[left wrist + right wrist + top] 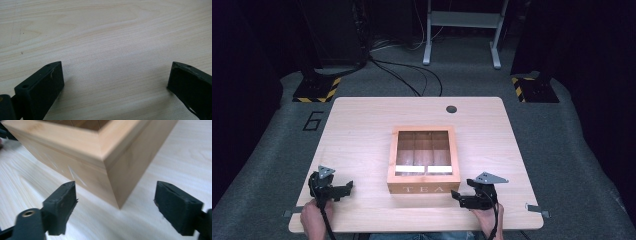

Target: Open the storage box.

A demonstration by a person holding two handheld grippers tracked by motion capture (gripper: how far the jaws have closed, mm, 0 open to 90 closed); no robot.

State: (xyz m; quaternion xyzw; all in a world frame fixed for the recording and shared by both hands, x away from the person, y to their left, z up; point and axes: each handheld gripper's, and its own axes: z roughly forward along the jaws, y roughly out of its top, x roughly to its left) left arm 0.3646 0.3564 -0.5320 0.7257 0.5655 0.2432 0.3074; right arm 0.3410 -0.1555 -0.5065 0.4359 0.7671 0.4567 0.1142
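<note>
Both my grippers sit low at the near edge of the table, jaws spread wide, nothing held. Left gripper rests on bare wood, well apart from the tea box, my left hand behind it. Right gripper points at the box's near right corner, close but not touching. Box sits mid-table, "TEA" on its front, glass-window lid down, dividers visible inside.

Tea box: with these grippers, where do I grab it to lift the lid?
Probably the lid's front edge, above the TEA lettering on the tea box, coming from the person's side. The right gripper sits open by the near right corner; the body looks too wide for its jaws.
</note>
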